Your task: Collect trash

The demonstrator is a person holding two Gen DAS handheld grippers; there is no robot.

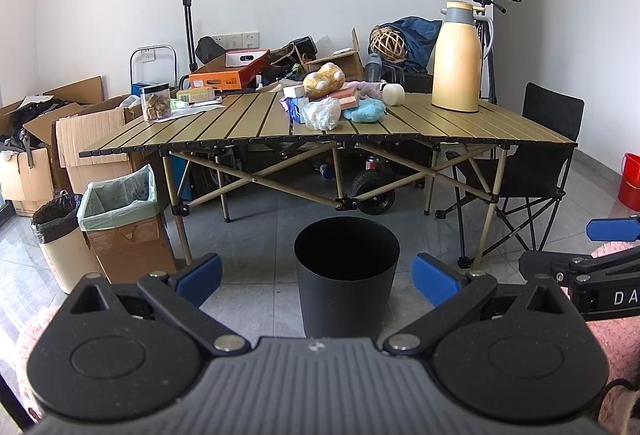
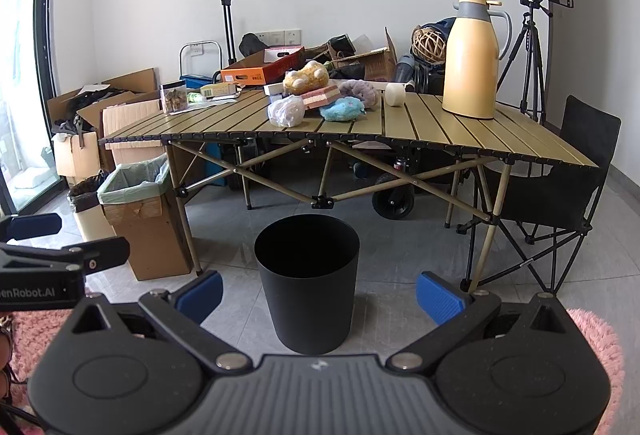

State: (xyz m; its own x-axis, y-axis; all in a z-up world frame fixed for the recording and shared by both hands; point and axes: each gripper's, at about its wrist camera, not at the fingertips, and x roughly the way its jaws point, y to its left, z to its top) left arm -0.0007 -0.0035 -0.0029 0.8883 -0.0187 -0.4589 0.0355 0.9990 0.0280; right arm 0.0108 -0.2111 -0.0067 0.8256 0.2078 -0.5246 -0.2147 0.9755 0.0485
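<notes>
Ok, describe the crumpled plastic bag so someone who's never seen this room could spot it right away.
Start at the slatted folding table behind the black bin. Find the pile of things near its middle; the plastic bag sits at the pile's front left corner. It is the only translucent, crinkled whitish lump, left of the fluffy blue toy.

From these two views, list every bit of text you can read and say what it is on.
"DA", cut off by the frame edge: on the right claw body.
"enRobot.AI", start cut off: on the left claw body.
Orange box: dark print, too blurred.
Pink box: lettering too small.
</notes>
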